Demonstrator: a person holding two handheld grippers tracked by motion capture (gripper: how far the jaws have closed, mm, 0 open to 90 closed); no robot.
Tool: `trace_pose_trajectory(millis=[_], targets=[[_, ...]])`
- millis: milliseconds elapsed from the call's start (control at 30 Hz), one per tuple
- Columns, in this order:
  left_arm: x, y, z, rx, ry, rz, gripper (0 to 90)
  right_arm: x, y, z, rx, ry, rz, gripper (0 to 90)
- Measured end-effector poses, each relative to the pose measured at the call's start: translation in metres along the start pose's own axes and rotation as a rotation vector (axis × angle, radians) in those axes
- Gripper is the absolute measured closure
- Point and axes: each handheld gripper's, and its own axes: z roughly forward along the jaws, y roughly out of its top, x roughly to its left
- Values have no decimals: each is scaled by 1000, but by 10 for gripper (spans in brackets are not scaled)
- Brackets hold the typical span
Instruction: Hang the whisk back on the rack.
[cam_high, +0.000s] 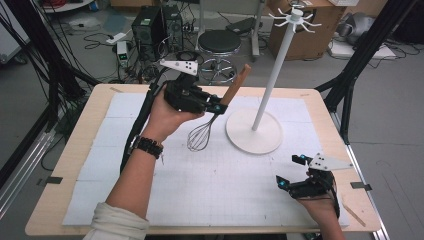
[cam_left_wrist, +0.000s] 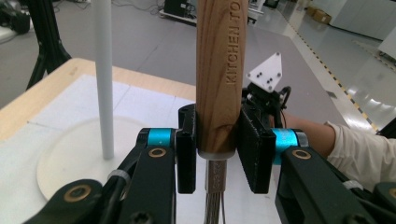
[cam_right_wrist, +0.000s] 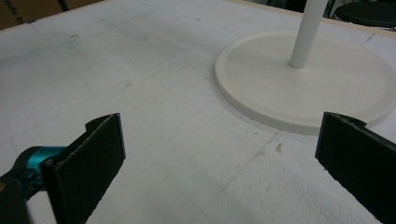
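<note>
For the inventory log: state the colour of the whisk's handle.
Brown wood grain, on the whisk handle, clearest in the left gripper view, where the left claw clamps it.

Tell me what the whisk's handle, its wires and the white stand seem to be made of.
Whisk handle: wood, visible grain, matte, stamped lettering. Wires: thin metal, apparently steel, slightly shiny. White stand: smooth matte white, painted metal or plastic; can't tell which.

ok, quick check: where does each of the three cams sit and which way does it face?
High view: above the person's side, facing forward and down on the table; both forearms, left hand-held gripper holding the whisk.
Left gripper view: on that gripper, looking along its jaws clamped on the whisk handle.
Right gripper view: on the right hand-held gripper, low over the mat, jaws apart.
All three share the white stand.
</note>
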Motion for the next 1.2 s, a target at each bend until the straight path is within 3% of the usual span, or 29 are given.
trace_pose_trajectory(millis=[300, 500, 800, 1200], targets=[[10, 29, 7, 5, 14, 9, 702, 1, 0, 0, 5, -1, -1, 2], [15, 55, 11, 9, 15, 40, 701, 3, 0, 0, 3, 6, -6, 2], [28, 76, 17, 3, 15, 39, 702, 3, -2, -3, 3, 8, 7, 2], [42, 86, 24, -19, 21, 28, 702, 2, -2, -4, -1, 11, 10, 2]])
